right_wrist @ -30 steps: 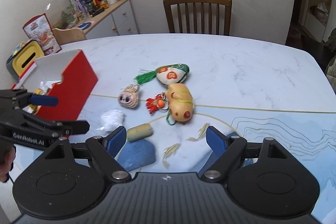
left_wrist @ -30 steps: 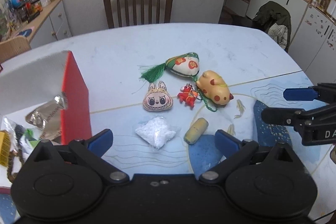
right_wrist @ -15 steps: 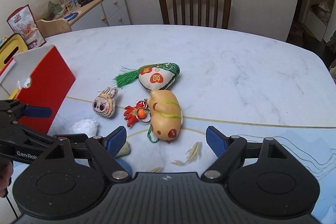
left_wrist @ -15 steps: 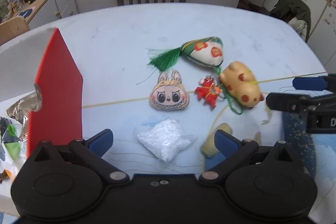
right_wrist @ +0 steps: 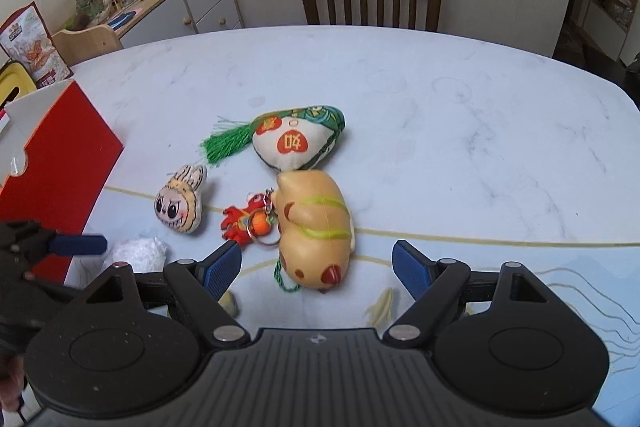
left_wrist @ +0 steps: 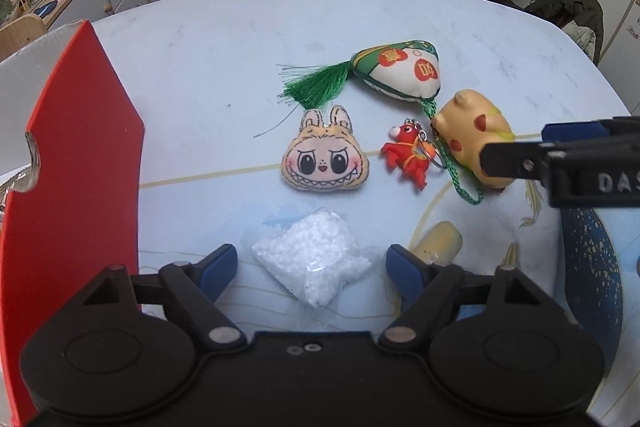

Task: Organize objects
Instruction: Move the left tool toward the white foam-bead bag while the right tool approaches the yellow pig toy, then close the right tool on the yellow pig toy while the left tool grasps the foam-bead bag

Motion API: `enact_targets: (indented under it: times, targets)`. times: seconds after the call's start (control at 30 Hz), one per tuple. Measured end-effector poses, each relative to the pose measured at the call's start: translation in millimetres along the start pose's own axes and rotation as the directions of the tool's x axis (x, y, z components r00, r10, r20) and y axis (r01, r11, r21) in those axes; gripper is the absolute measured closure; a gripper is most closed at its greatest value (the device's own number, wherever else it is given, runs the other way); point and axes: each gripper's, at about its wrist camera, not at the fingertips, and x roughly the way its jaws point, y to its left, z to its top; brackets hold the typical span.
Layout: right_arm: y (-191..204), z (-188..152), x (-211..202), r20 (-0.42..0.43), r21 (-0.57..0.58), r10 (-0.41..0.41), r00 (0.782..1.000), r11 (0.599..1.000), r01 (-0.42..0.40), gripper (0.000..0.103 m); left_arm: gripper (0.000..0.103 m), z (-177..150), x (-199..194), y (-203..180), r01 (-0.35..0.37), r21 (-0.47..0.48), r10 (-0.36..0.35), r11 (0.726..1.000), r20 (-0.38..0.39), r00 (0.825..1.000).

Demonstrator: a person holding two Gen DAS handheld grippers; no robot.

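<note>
The desk [left_wrist: 224,27], a pale marbled top with a blue printed area toward the near edge, carries everything loose in one cluster, which suggests the things were laid out to be sorted. To the left of the left tool [left_wrist: 310,269] a red box [left_wrist: 76,163] stands open-topped, presumably the place where the small things are meant to go.

Ahead of the left tool, a green-tasselled zongzi-shaped sachet [left_wrist: 400,73] lies farthest off. A yellow spotted pig plush [right_wrist: 314,227] lies between the jaws of the right tool [right_wrist: 316,265], which are spread wide and touch nothing; the tool appears lined up over it for a pick. A rabbit-eared monster-face plush [left_wrist: 324,159] lies just ahead of the left tool.

A small clear bag of white beads [left_wrist: 312,263] sits directly between the left tool's jaws, which are closing though the pads are not yet seen pressing on it (the bag is soft and would likely deform). A yellowish cylinder [left_wrist: 438,243] lies just right of that tool, partly hidden. A red figure keychain [left_wrist: 408,155], the smallest item, rests against the pig's cord.
</note>
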Motion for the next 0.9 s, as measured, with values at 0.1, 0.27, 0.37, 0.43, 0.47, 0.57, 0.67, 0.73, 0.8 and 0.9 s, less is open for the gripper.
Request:
enact_targets:
  times: [0.1, 0.27, 0.37, 0.43, 0.47, 0.57, 0.67, 0.73, 0.8, 0.9]
  targets:
    - [0.4, 2.4, 6.5, -0.002, 0.0, -0.009, 1.0, 1.0, 0.009, 0.025, 0.029, -0.4, 0.7, -1.0, 0.004, -0.006, -0.004, 1.0, 0.002, 1.0]
    - [-3.4, 5.9, 14.7, -0.008, 0.03, -0.019, 1.0, 0.999, 0.02, 0.036, 0.039, -2.2, -0.2, -2.5, -0.003, 0.0, 0.003, 1.0, 0.018, 1.0]
    - [-3.5, 5.6, 17.3, -0.011, 0.028, -0.021, 1.0, 0.999, 0.022, 0.04, 0.046, -1.7, 0.1, -3.1, -0.004, 0.0, 0.004, 1.0, 0.026, 1.0]
    - [-2.5, 5.3, 18.1, -0.013, 0.024, -0.023, 1.0, 0.999, 0.024, 0.046, 0.049, -1.5, -0.3, -3.9, -0.008, 0.005, 0.008, 1.0, 0.03, 1.0]
    - [-2.4, 5.4, 18.4, -0.014, 0.024, -0.023, 1.0, 0.999, 0.024, 0.049, 0.05, -1.6, -0.8, -4.0, -0.01, 0.008, 0.01, 1.0, 0.031, 0.999]
    - [-0.9, 4.9, 17.5, -0.01, 0.024, -0.018, 1.0, 1.0, 0.018, 0.057, 0.056, -1.3, -2.2, -5.3, -0.01, 0.012, 0.01, 1.0, 0.038, 0.999]
    - [1.9, 5.0, 15.1, -0.004, 0.025, -0.019, 1.0, 1.0, 0.019, 0.063, 0.06, -0.8, -5.7, -7.7, -0.016, 0.014, 0.016, 1.0, 0.05, 0.999]
    - [3.6, 4.2, 13.7, -0.002, 0.022, -0.026, 1.0, 0.999, 0.026, 0.065, 0.062, -0.6, -8.4, -9.0, -0.008, 0.015, 0.007, 1.0, 0.055, 0.998]
    - [4.0, 2.8, 12.1, -0.002, 0.025, -0.022, 1.0, 0.999, 0.022, 0.066, 0.062, -0.4, -11.8, -10.2, -0.002, 0.016, 0.001, 1.0, 0.062, 0.998]
    - [3.4, 2.0, 5.9, 0.008, 0.042, -0.008, 1.0, 0.999, 0.008, 0.067, 0.062, -0.3, -19.2, -12.0, 0.012, 0.017, -0.013, 1.0, 0.071, 0.997]
